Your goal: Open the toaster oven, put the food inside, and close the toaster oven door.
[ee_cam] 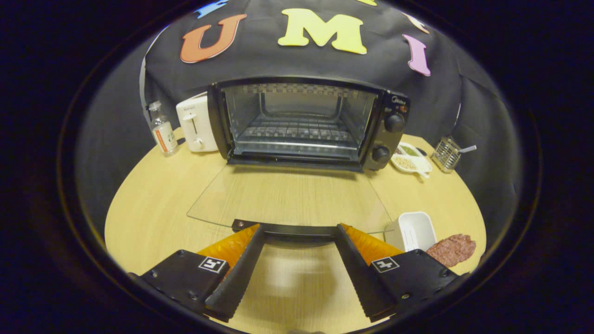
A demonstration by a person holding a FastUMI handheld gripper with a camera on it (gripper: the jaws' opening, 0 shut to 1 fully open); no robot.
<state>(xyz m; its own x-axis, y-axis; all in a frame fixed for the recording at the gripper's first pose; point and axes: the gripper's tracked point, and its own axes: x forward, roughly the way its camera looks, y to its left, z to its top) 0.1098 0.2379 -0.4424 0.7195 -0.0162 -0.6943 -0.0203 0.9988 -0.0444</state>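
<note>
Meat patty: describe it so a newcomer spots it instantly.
Start at the toaster oven, whose glass door lies open flat on the table. Off the door's right corner stands a white container; the meat patty lies beside it, past the open gripper. It is flat, reddish-brown, coarse.

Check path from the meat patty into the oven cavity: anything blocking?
Nothing visible blocks it. The meat patty lies right of the open gripper, beside a white container. The toaster oven door lies flat; rack bare.

Clear glass door (290,197); wood-grain table (153,204)
</note>
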